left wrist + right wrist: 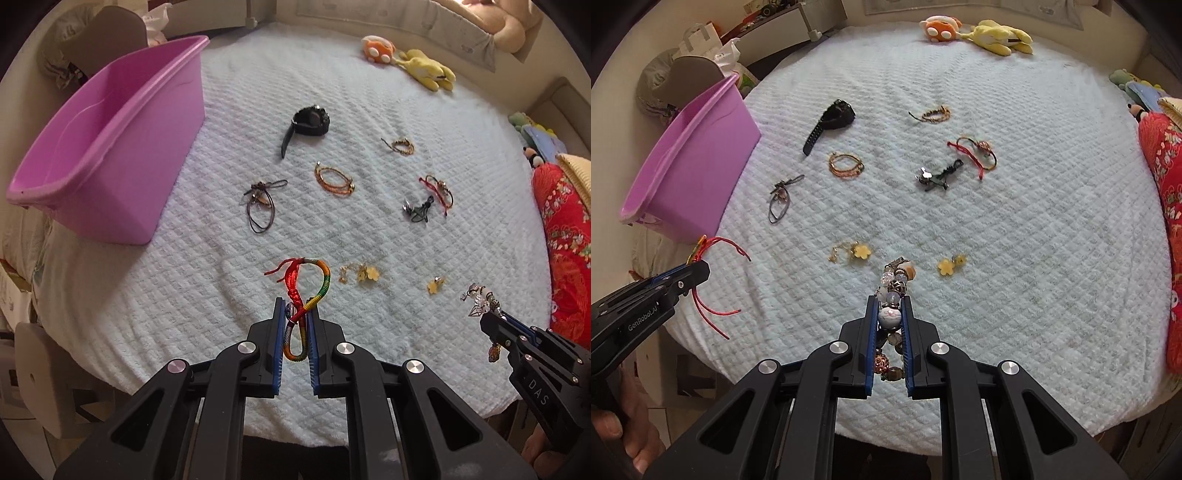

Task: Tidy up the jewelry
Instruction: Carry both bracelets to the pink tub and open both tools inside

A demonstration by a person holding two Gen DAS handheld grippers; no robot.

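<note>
My left gripper is shut on a rainbow cord bracelet with red tassel ends, held above the white blanket. My right gripper is shut on a beaded charm bracelet; the same bracelet shows at the right gripper's tip in the left wrist view. On the blanket lie a black watch, an orange cord bracelet, a dark cord necklace, a red string bracelet and yellow flower earrings. A pink tub stands at the left.
Orange and yellow plush toys lie at the blanket's far edge. A red patterned cushion borders the right side. A small gold bracelet and a dark tangled charm also lie on the blanket. A hand holds the left gripper.
</note>
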